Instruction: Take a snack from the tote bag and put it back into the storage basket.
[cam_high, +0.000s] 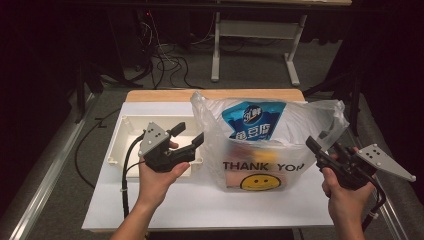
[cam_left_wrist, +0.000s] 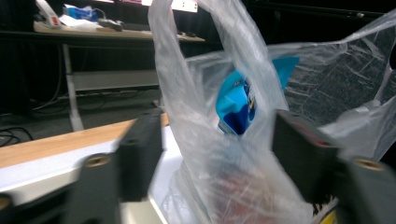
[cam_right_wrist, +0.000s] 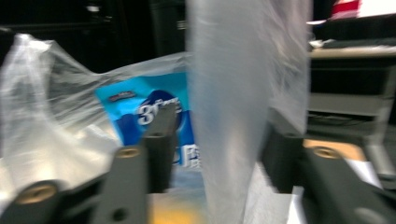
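A clear plastic bag (cam_high: 295, 130), printed THANK YOU with a yellow smiley, stands upright on the white table top. A blue snack packet (cam_high: 255, 120) sticks up inside it, over orange and red items. My left gripper (cam_high: 191, 133) is at the bag's left edge. In the left gripper view, the bag's left handle (cam_left_wrist: 196, 70) rises between the jaws of that gripper (cam_left_wrist: 217, 154), loose and unsquashed. My right gripper (cam_high: 322, 144) is at the bag's right side. The right handle (cam_right_wrist: 233, 93) hangs between its jaws (cam_right_wrist: 217, 140), with a gap at one jaw.
A white rectangular tray (cam_high: 125, 135) sits on the table to the left of the bag, under my left hand. The white table top (cam_high: 200, 205) ends close to the person. Beyond the far wooden edge (cam_high: 165, 95) are floor cables and a desk frame (cam_high: 252, 30).
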